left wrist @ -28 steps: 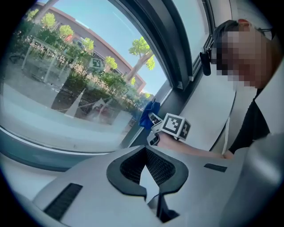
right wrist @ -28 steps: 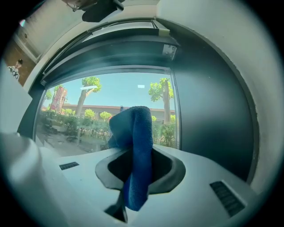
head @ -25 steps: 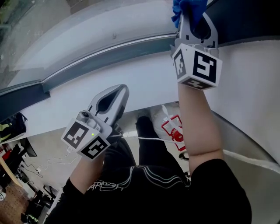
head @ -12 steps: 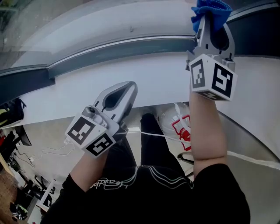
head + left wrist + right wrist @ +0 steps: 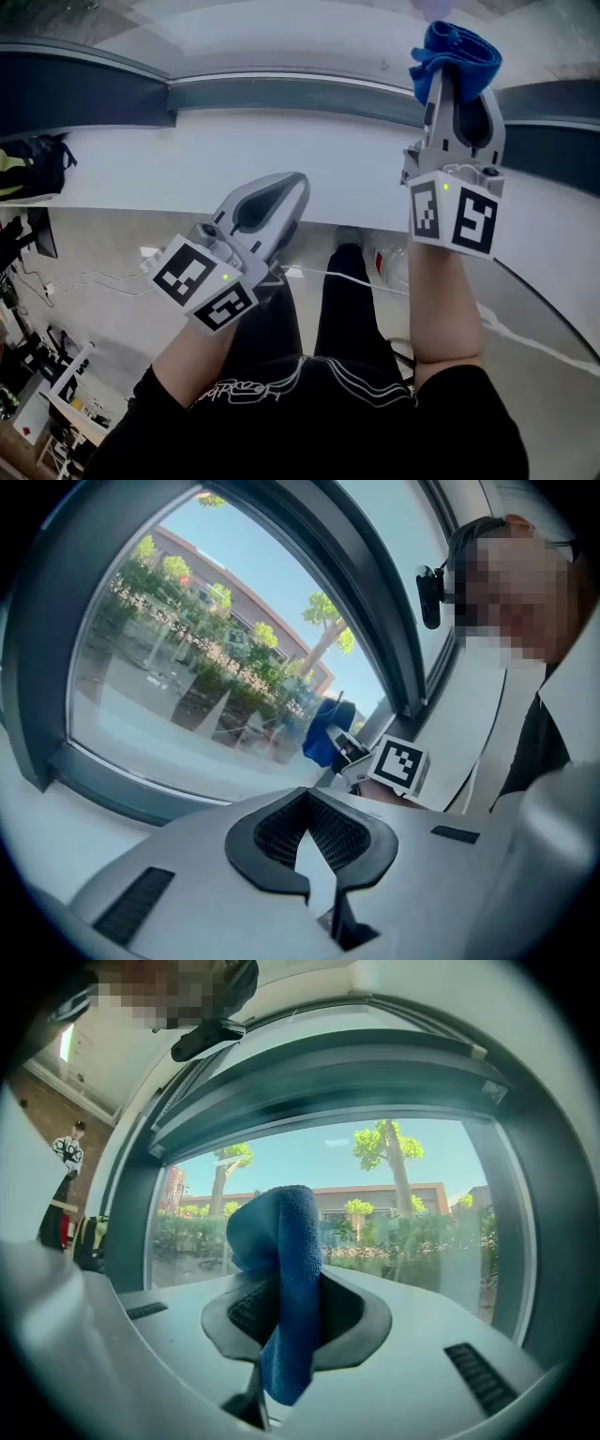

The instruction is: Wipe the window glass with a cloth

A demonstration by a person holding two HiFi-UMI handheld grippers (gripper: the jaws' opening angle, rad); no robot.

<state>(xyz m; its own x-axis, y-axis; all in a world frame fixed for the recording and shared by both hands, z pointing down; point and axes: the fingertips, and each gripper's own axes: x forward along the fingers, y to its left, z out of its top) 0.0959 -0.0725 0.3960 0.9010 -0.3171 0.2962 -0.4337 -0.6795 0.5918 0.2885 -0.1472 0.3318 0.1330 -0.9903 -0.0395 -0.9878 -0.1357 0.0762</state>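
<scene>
Smooth window glass point(image 5: 394, 1213) sits in a dark grey frame point(image 5: 281, 94) above a flat white sill point(image 5: 187, 159); my left gripper point(image 5: 292, 186) is clenched on nothing; my right gripper point(image 5: 457, 75) pinches a nubbly blue microfibre cloth point(image 5: 457, 47) up by the frame; a second ago the head view's top edge cropped that cloth.

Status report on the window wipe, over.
Left gripper shut, empty. Right gripper shut on blue cloth, held up at window glass; contact unclear. Nothing seen blocking.
</scene>
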